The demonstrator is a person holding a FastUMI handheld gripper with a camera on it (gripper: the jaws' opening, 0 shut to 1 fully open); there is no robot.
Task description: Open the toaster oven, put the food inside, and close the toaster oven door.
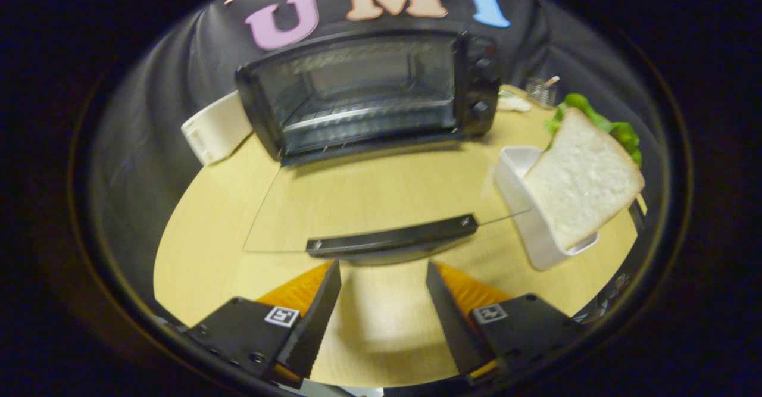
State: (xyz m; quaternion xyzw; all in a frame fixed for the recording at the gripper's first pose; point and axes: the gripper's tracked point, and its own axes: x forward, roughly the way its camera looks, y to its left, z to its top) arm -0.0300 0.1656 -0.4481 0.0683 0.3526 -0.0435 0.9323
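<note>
A black toaster oven (369,93) stands at the back of the wooden table, its inside and wire rack in plain sight. Its glass door (369,197) lies folded down flat toward me, and the dark door handle (393,239) sits just ahead of my fingertips. To the right of the door, a sandwich of white bread (586,177) with green lettuce (601,123) leans in a white dish (536,236). My gripper (384,272) is open, its fingers spread wide just short of the handle, with nothing between them.
A white box-like appliance (217,126) stands left of the oven against the booth wall. Behind the sandwich, at the back right, are a small clear container (542,90) and a pale object (515,104). Bare tabletop (208,248) lies left of the open door.
</note>
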